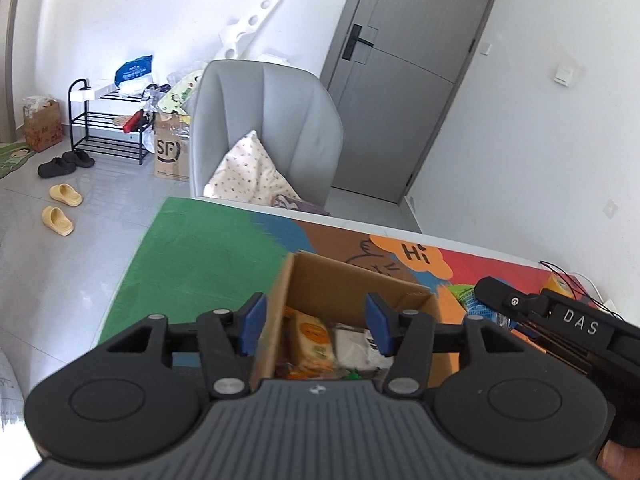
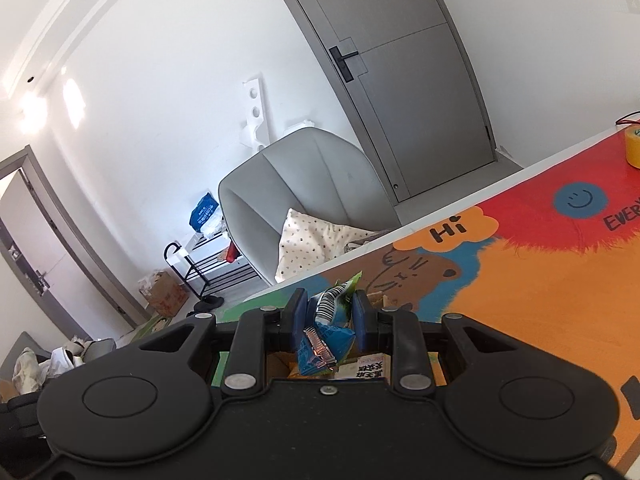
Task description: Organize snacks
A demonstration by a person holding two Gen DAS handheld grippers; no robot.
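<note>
An open cardboard box [image 1: 316, 280] stands on the colourful table mat [image 1: 208, 248]. Several snack packs lie inside it, among them a yellow-orange pack [image 1: 312, 340] and a white pack [image 1: 352, 346]. My left gripper [image 1: 316, 326] is open and empty, its blue pads straddling the box's left wall. My right gripper [image 2: 328, 316] is shut on a blue and green snack packet [image 2: 326, 330] and holds it above the box, whose snacks [image 2: 364, 368] show just below. The right gripper's body [image 1: 560, 320] shows at the box's right in the left wrist view.
A grey armchair [image 1: 264, 128] with a patterned cushion [image 1: 248, 172] stands behind the table's far edge. A yellow tape roll [image 2: 632, 148] sits on the mat's far right. A shoe rack [image 1: 108, 120], a paper bag and slippers are on the floor at left.
</note>
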